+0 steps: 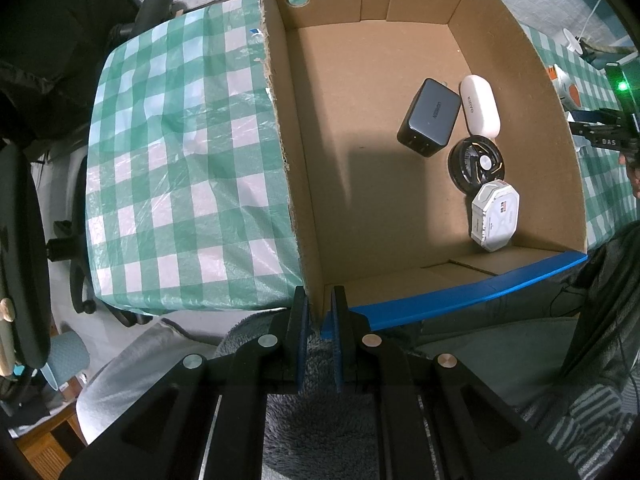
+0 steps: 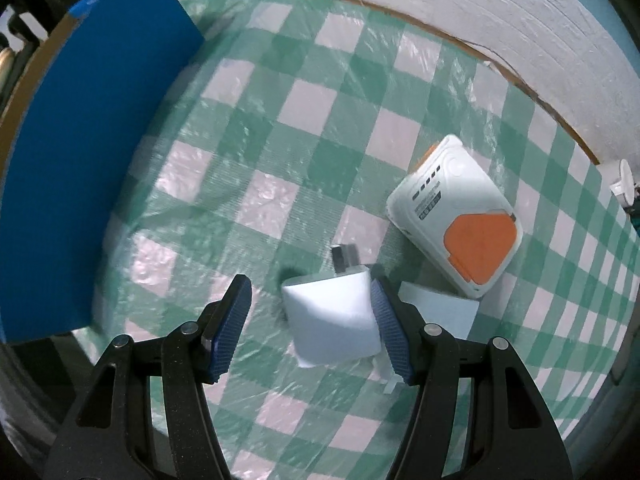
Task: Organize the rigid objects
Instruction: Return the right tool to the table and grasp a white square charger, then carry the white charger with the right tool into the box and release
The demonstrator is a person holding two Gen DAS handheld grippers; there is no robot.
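Observation:
My left gripper (image 1: 320,304) is shut on the near left corner of the cardboard box (image 1: 296,184), which has blue outer walls. Inside the box lie a dark grey charger (image 1: 430,117), a white oval case (image 1: 480,106), a black round fan (image 1: 476,168) and a white hexagonal case (image 1: 495,214). My right gripper (image 2: 312,300) is open around a white plug adapter (image 2: 332,316) that lies on the checked tablecloth; the right finger touches it and the left finger is apart. A white and orange power bank (image 2: 456,216) lies just beyond it.
The box's blue wall (image 2: 92,160) stands to the left in the right wrist view. A second white block (image 2: 440,312) lies behind the right finger. A white fitting (image 2: 622,182) sits at the table's far right edge. Chairs (image 1: 24,240) stand left of the table.

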